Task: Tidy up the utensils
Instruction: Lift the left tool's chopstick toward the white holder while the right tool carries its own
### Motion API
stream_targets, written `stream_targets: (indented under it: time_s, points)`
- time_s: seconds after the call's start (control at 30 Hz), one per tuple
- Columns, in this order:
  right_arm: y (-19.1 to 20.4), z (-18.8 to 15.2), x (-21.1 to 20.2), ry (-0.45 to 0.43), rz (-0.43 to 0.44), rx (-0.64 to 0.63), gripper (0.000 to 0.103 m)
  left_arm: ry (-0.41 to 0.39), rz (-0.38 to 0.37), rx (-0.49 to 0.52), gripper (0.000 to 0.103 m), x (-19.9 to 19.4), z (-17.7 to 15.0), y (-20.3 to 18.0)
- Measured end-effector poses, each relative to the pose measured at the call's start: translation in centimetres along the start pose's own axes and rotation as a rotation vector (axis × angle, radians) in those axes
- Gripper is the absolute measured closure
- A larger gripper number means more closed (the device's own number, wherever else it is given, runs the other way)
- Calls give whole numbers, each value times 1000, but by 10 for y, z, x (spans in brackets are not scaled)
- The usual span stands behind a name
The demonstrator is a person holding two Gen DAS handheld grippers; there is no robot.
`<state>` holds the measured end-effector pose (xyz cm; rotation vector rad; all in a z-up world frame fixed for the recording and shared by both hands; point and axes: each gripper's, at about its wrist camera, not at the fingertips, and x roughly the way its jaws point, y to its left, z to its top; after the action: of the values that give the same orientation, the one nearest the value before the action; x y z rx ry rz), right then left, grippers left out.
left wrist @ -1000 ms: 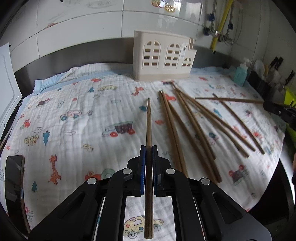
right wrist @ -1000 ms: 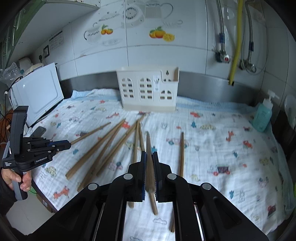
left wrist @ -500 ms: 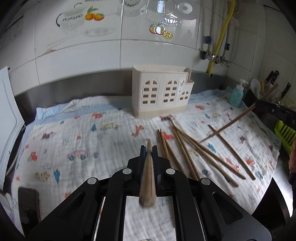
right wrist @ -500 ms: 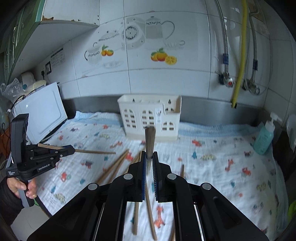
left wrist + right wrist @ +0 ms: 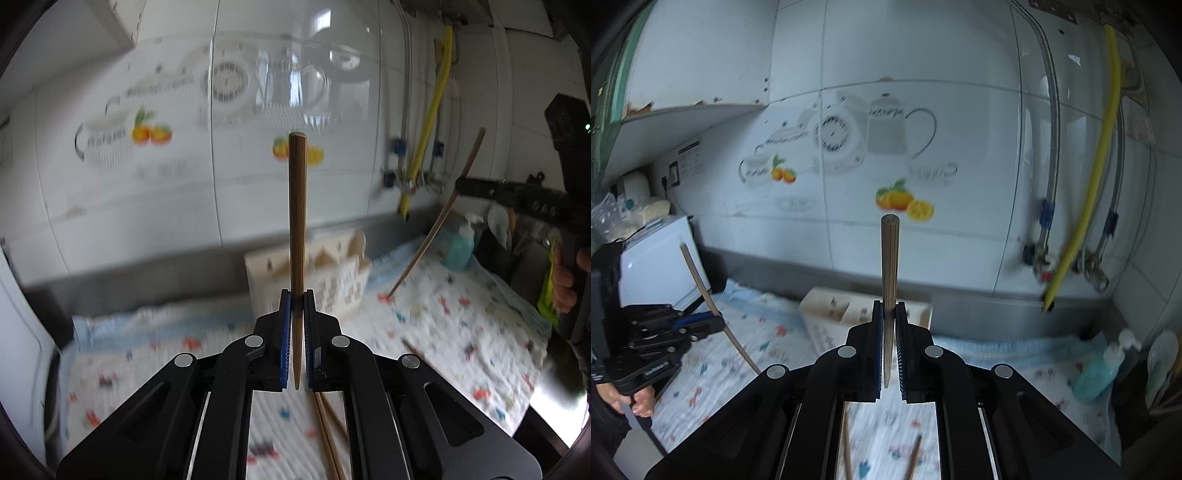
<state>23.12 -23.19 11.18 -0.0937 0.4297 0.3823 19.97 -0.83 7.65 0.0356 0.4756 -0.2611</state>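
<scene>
A slim brown wooden chopstick (image 5: 296, 229) stands nearly upright in the left wrist view, its blunt end up against the tiled wall and its tapered tip down between the blue-lined pads. The black left gripper (image 5: 296, 332) has its jaws drawn narrow, clamped on that stick near its lower part. In the right wrist view a second, ridged grey-brown wooden chopstick (image 5: 889, 269) stands upright the same way, pinched low down by the black right gripper (image 5: 889, 339), whose jaws are likewise almost together.

Just beyond both grippers, toward the far wall, sits the cream plastic utensil holder with arched cut-out windows (image 5: 332, 273), resting on the white quilted cloth printed with small coloured animals and cars (image 5: 461, 314). More loose wooden chopsticks (image 5: 327, 435) lie on the cloth near the bottom edge, partly hidden under the left gripper's body.

Each camera catches the other tool at its edge: a hand (image 5: 565, 277) grips the right gripper's handle at the far right of the left view. A teal soap pump bottle (image 5: 1099, 369) stands on the right of the counter, below a yellow hose (image 5: 1089, 177) on the wall.
</scene>
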Motion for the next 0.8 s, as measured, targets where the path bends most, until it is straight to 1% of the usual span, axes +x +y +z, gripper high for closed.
stream_targets:
  time_s: [0.2,0.27,0.33,0.4,0.53,0.7,0.8]
  points:
    - [-11,29,27,-14,-35,6,96,-105,21,17,98,6,61,-1]
    - [-17,36,37,-16,-41,18,96,-131,50,28,98,12,74,-2]
    - [-21,39,45,-15,-42,28,96,-141,68,29,98,25,84,-1]
    - [-23,40,54,-12,-35,35,96,-130,73,17,98,39,88,1]
    - [-25,35,70,5,-21,45,96,-97,80,-9,98,64,82,8]
    - [-22,17,92,58,-11,40,96,-35,92,-41,98,89,66,18]
    - [-21,7,101,86,-12,38,96,-11,89,-56,97,96,59,22]
